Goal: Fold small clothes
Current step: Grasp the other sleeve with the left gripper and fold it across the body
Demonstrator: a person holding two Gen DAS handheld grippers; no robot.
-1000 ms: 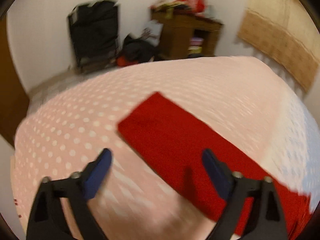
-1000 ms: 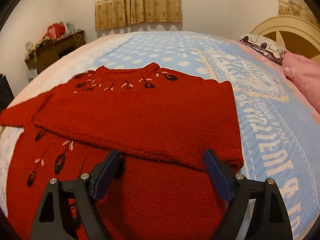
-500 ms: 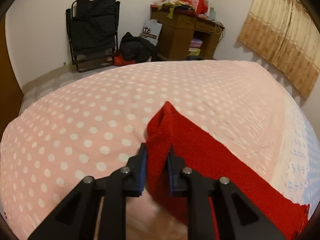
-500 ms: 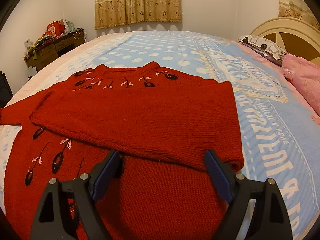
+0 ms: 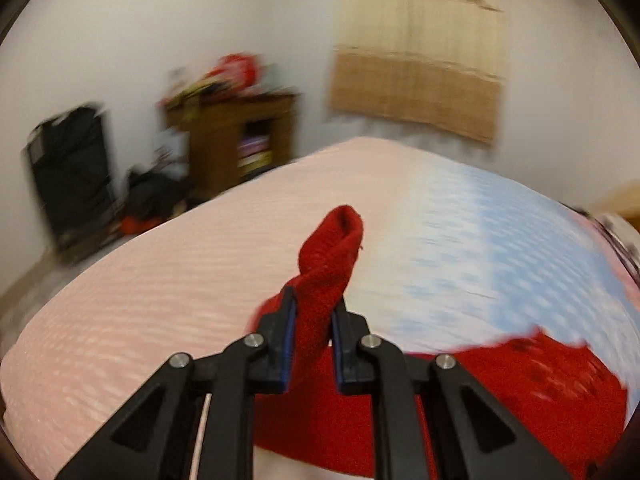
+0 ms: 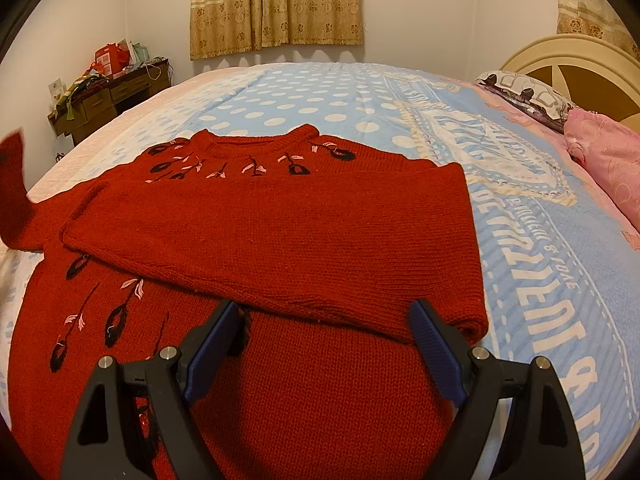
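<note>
1. A bedroom: the bed [image 6: 520,216] wears a pink-and-blue dotted cover.
2. The red sweater [image 6: 280,232] lies flat there, one sleeve already folded across its chest.
3. My left claw [image 5: 313,320] is clamped on the other sleeve [image 5: 332,256], lifted at the sweater's 9 o'clock side.
4. My right claw [image 6: 324,344] hovers apart over the hem.
5. Left, I judge: lay this sleeve over, then fold the body.
</note>
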